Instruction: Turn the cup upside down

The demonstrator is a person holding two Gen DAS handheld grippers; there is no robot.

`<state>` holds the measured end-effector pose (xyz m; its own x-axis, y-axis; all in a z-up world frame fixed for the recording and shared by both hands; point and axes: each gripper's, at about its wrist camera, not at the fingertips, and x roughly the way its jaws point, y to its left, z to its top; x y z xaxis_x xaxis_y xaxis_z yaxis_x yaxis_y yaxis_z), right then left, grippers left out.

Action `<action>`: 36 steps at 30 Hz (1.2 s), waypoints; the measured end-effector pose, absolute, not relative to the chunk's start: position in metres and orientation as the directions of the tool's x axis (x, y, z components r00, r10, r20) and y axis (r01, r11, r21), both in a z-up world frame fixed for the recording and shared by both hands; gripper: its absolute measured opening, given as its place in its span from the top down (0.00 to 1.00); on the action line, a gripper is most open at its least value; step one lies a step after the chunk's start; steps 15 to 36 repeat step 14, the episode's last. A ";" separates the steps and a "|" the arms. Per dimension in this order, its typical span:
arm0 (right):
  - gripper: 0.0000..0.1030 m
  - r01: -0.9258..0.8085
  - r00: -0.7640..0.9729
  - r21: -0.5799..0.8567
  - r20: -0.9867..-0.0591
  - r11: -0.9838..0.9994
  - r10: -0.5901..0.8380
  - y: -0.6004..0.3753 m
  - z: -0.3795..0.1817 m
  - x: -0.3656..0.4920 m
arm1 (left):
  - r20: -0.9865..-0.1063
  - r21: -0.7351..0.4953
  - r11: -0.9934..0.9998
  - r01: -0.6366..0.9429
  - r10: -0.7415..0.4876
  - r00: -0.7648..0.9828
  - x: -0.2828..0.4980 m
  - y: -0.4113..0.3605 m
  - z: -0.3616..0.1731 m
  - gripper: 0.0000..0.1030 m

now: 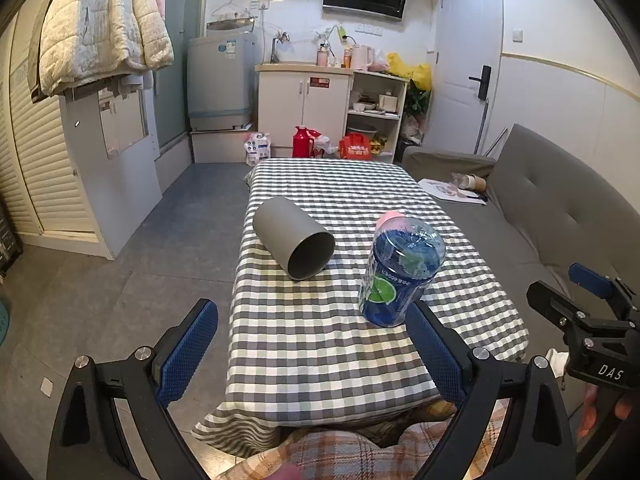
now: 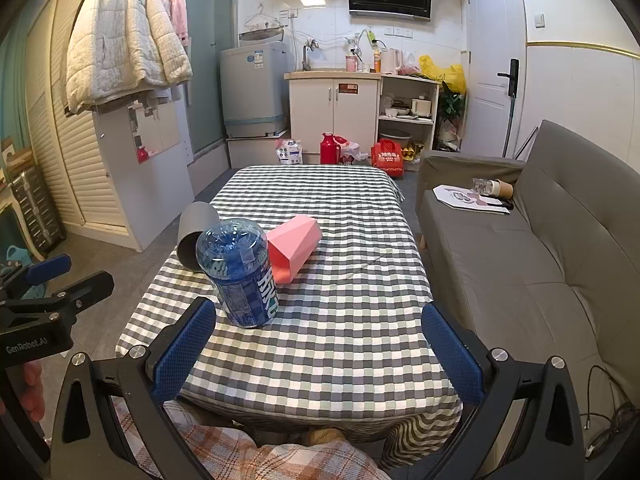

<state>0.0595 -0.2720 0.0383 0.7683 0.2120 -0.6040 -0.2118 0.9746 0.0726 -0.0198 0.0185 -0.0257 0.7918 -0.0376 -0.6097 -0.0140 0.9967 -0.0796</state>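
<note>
Grey and lying on its side, the cup [image 1: 294,238] rests on the checked cloth of the counter [image 1: 320,344], near the left edge, its open mouth turned toward you and slightly right. From your right wrist view only part of the cup [image 2: 195,236] shows, tucked behind the blue plastic bottle [image 2: 242,274]. That bottle [image 1: 400,276] stands to the right of the cup and nearer to you, apart from it in the left view. Just beyond the bottle a pink faceted cup [image 2: 294,248] also lies on its side, mouth toward you; in the left view only its pink tip shows over the bottle.

Your left tool [image 1: 312,348] is released, its blue pads spread wide over the near part of the counter, gripping nothing. Your right tool [image 2: 320,350] is likewise released and empty, fingers wide apart above the near edge. Both tools sit well short of the grey cup. A grey sofa [image 2: 540,248] runs along the right side.
</note>
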 end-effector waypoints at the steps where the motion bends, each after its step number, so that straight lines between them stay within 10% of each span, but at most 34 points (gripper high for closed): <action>1: 0.00 -0.211 0.767 0.072 -0.606 0.975 0.211 -0.272 0.038 0.060 | -0.610 -0.082 0.997 -0.014 -0.039 0.792 -0.020 0.019 -0.025 0.05; 36: 0.00 -0.207 0.765 0.069 -0.610 0.976 0.206 -0.272 0.034 0.059 | -0.611 -0.079 0.997 -0.019 -0.034 0.791 -0.019 0.019 -0.024 0.05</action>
